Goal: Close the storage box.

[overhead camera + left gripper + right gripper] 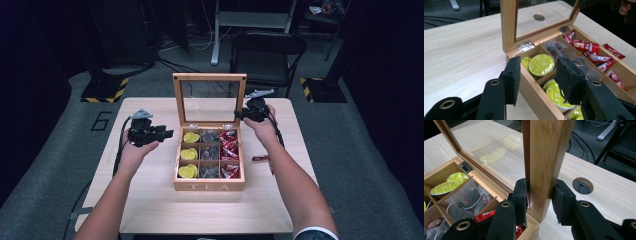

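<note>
A wooden tea box (209, 186) stands mid-table with its glass lid (209, 77) upright. Its compartments hold yellow capsules (189, 154), clear tea bags (210, 152) and red sachets (229, 150). My right gripper (239, 115) is at the lid's right side. In the right gripper view its pads (521, 195) clamp the lid's wooden frame (544, 157), so the right gripper (539, 197) is shut on it. My left gripper (167, 134) hovers at the box's left side. It (537, 80) is open, and past its jaws lie the box's left wall (534, 92) and yellow capsules (541, 64), untouched.
A loose red sachet (260, 158) lies on the light wood table (150, 200) to the right of the box. The tabletop has a round hole (582, 185) behind the lid. A black folding chair (267, 50) stands beyond the far edge.
</note>
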Available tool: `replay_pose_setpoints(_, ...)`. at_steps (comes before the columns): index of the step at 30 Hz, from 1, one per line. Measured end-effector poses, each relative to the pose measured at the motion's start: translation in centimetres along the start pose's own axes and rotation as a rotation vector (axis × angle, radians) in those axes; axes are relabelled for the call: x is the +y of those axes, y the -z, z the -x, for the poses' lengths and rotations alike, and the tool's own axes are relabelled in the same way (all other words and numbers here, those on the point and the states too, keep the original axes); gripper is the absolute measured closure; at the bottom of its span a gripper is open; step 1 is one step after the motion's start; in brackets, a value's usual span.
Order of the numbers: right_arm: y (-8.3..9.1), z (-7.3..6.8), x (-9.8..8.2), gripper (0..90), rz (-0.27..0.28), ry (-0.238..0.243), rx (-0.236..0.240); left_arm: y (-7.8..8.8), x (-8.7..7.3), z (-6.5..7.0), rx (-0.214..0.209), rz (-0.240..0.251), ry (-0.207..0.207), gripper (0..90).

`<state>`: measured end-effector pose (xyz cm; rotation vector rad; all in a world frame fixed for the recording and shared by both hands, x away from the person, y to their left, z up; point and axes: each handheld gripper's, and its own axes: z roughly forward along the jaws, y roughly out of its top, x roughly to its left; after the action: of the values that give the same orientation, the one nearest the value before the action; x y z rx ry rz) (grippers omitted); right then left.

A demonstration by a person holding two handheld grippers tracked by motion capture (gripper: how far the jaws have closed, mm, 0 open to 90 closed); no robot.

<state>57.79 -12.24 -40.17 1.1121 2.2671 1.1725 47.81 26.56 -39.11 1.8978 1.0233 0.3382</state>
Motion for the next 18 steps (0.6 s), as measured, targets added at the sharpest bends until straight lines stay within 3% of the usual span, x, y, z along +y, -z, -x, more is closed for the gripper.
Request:
replay_pose_setpoints(3, 0.1, -0.2, -0.1, 65.8, 0.004, 0.010, -0.003, -0.3, 0.9, -0.2, 0.013, -0.016, -0.014, 54.9)
replay_pose_setpoints(8, 0.2, -0.3, -0.3, 65.8, 0.011, 0.022, -0.008, -0.9, 2.2, -0.5, 0.017, -0.003, -0.027, 54.6)
replay_pose_setpoints(18, 0.3, -0.4, -0.4, 65.8, 0.017, 0.028, -0.009, -1.9, 4.5, -1.0, 0.016, -0.002, -0.019, 54.6)
